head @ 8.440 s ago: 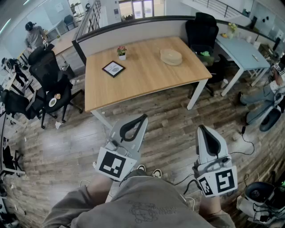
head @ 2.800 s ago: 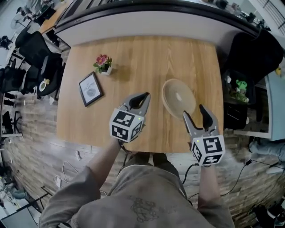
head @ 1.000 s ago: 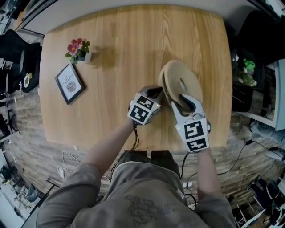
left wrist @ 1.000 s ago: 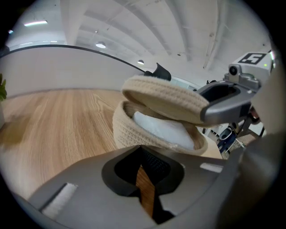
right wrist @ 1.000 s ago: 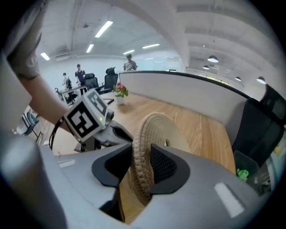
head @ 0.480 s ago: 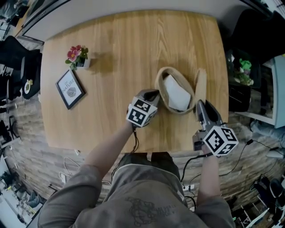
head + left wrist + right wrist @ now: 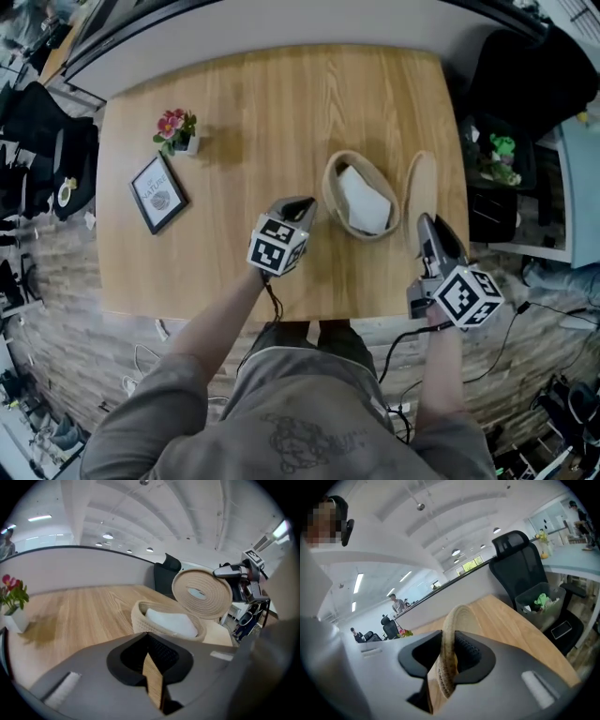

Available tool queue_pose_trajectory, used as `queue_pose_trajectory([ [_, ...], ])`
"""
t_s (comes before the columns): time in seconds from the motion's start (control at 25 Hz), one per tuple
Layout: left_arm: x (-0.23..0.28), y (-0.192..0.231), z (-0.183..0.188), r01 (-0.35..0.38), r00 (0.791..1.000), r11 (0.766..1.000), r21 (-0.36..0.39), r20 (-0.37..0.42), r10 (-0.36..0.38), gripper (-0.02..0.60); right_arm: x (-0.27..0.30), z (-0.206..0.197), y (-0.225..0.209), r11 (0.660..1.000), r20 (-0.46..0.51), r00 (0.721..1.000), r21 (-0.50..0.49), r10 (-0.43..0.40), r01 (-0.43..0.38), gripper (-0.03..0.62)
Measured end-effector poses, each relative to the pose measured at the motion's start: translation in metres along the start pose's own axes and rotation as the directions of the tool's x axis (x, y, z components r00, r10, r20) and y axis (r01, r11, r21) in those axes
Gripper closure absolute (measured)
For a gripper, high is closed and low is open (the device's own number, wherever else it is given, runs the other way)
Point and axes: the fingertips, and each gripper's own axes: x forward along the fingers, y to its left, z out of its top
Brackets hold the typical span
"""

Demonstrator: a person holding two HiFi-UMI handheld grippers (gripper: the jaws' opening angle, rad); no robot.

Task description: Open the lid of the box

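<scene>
Lid (image 7: 422, 187) upright, box (image 7: 329, 190) open — perhaps cloth (image 7: 364, 201) inside

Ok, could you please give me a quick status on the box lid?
Left tongs shut, empty, beside box. Right tongs clamped on lid, held on edge right of the open box. Nothing in the way.

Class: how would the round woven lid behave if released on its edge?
Probably stiff: the lid holds its disc shape though the right gripper pinches only its rim. Round and on edge, it may roll or topple.
</scene>
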Motion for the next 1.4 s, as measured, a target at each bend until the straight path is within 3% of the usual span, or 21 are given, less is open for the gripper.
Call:
queue_pose_trajectory([
  [0.16,-0.047,0.001,0.038,-0.05,0.996,0.997,0.058,0.08,0.045,0.581,-0.021,0.031,0.036,0.997,0.082,0.995,-0.059,0.059,-0.055,0.503],
  [0.28,-0.084,-0.002,0.074,-0.064,0.983,0.998,0.026,0.174,0.059,0.581,-0.04,0.053,0.067,0.986,0.148,0.983,-0.141,0.111,-0.09,0.502],
  [0.44,-0.134,-0.011,0.121,-0.086,0.954,0.996,0.012,0.29,0.079,0.581,-0.068,0.079,0.107,0.962,0.214,0.963,-0.251,0.166,-0.11,0.502],
  [0.6,-0.18,-0.025,0.164,-0.12,0.919,0.989,0.083,0.386,0.079,0.581,-0.097,0.105,0.144,0.945,0.281,0.936,-0.303,0.212,-0.123,0.502],
  [0.72,-0.209,-0.035,0.186,-0.157,0.9,0.976,0.148,0.429,0.08,0.581,-0.119,0.122,0.17,0.931,0.31,0.918,-0.338,0.248,-0.137,0.502],
  [0.88,-0.25,-0.046,0.208,-0.197,0.869,0.963,0.183,0.488,0.085,0.581,-0.147,0.139,0.201,0.908,0.345,0.891,-0.392,0.294,-0.148,0.502],
  [1.04,-0.288,-0.059,0.224,-0.188,0.841,0.964,0.186,0.538,0.06,0.581,-0.17,0.147,0.22,0.902,0.367,0.871,-0.396,0.325,-0.169,0.502],
  [1.24,-0.325,-0.068,0.234,-0.25,0.796,0.948,0.197,0.6,0.086,0.581,-0.186,0.143,0.223,0.897,0.352,0.88,-0.411,0.318,-0.159,0.501],
  [1.4,-0.323,-0.071,0.22,-0.254,0.814,0.943,0.213,0.574,0.089,0.581,-0.187,0.131,0.215,0.899,0.309,0.906,-0.412,0.288,-0.146,0.502],
])
